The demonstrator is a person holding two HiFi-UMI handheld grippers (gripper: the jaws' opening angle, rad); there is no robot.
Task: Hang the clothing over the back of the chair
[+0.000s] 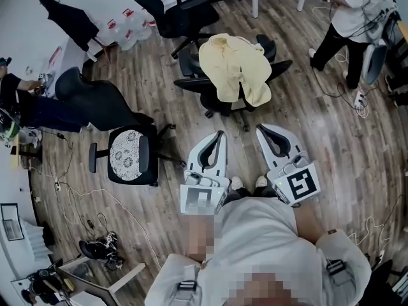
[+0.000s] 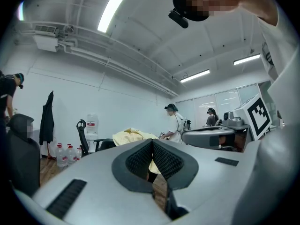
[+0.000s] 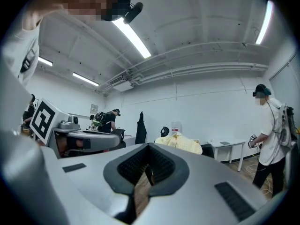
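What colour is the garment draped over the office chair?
The garment is pale yellow, clearest in the head view.

A brown wood-plank floor (image 1: 338, 126) runs under plain white walls (image 3: 206, 107), lit by long fluorescent ceiling strip lights (image 2: 114, 7). A black office chair with a white lace-patterned seat cushion (image 1: 129, 156) stands at the left. Another black swivel chair (image 1: 175, 11) sits near the far wall, and a small white desk (image 3: 227, 146) stands against it.
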